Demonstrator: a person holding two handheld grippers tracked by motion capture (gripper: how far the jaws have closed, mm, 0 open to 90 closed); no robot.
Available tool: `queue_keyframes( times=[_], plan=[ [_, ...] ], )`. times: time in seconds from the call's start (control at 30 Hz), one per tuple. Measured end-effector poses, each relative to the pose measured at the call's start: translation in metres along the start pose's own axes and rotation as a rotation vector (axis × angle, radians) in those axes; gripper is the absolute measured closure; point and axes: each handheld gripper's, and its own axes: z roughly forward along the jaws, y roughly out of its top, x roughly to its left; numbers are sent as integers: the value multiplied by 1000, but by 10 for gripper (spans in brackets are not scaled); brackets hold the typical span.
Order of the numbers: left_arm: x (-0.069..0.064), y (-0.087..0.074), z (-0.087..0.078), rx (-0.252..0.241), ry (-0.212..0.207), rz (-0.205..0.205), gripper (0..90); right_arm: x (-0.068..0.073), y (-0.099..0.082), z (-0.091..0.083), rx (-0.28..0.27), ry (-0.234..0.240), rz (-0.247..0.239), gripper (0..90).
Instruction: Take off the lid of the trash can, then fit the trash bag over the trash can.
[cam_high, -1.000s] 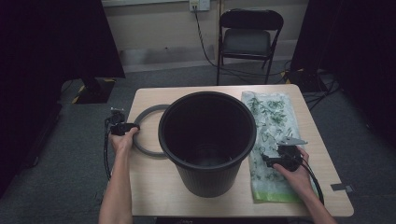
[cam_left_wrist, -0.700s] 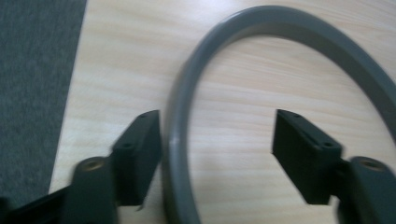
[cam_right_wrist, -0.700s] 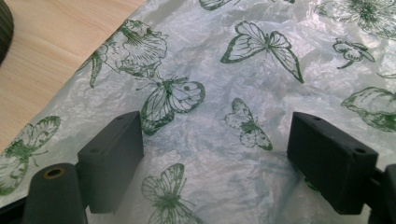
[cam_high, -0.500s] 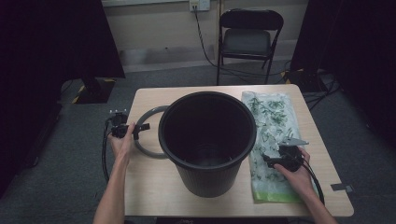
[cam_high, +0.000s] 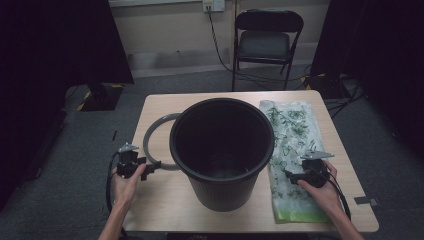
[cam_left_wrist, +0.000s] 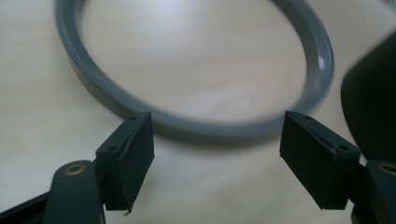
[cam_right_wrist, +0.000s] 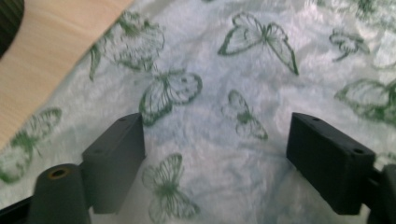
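left tool (cam_left_wrist: 217, 154) is hanging wide open, jaws having just been closing slightly, nothing between them, nearing the grey ring (cam_left_wrist: 116, 100); it's looking stiff, light, best pinched across its rim.

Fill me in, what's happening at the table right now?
A person works at a table with tongs in each hand. The left tongs have just been opening; they stand open with nothing between them, in front of a grey ring that lies flat beside a large black bucket. The right tongs are open too, poised over a butterfly-print plastic bag lying flat on the bucket's other side. Neither the ring nor the bag is gripped.
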Motion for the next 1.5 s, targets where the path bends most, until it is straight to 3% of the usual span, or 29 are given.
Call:
queue_keyframes(
  times=[0.07,0.1,0.13,0.2,0.27,0.37,0.53,0.57,0.63,0.73,0.83,0.97,1.03,1.1,1.13,1.17,1.2,1.23,1.3,1.5],
  plan=[
    [-9,-10,-2,-1,-29,-9,253,2,8,2,-4,16,0,194],
    [-13,-13,-3,10,-49,6,248,3,13,4,-10,21,-2,195],
    [-18,-15,-2,33,-46,42,241,5,19,5,-13,25,1,196],
    [-24,-22,1,43,-60,75,225,6,33,10,-24,40,-11,198],
    [-29,-26,5,79,-86,83,226,8,48,16,-24,41,-12,198],
    [-35,-27,10,93,-45,146,225,7,68,27,-34,51,-5,201],
    [-37,-30,14,42,-10,176,256,5,88,49,-12,56,15,194],
    [-40,-33,17,19,26,214,254,5,96,63,12,51,11,189],
    [-42,-34,20,5,44,238,241,5,102,72,26,37,6,181],
    [-41,-35,22,-14,39,245,209,1,111,84,58,42,19,170],
    [-40,-36,24,-41,34,244,186,-2,116,92,61,4,24,183],
    [-40,-36,24,-42,36,245,185,-9,111,101,96,-16,58,216],
    [-40,-36,24,-41,35,244,184,-9,109,101,88,-34,62,225],
    [-40,-36,24,-41,35,245,185,-8,110,102,88,-41,50,278],
    [-40,-36,24,-41,36,245,184,-8,111,101,89,-44,56,349],
    [-40,-36,24,-41,36,245,184,-8,111,101,89,-44,56,349],
    [-40,-36,25,-41,34,241,182,-8,111,100,76,-49,59,454],
    [-40,-36,25,-39,35,245,179,-9,112,100,74,-49,58,482],
    [-40,-35,25,-37,40,246,170,-10,112,100,67,-45,60,641],
    [-40,-35,26,-35,35,242,164,-16,113,99,65,-26,92,848]
  ],
)
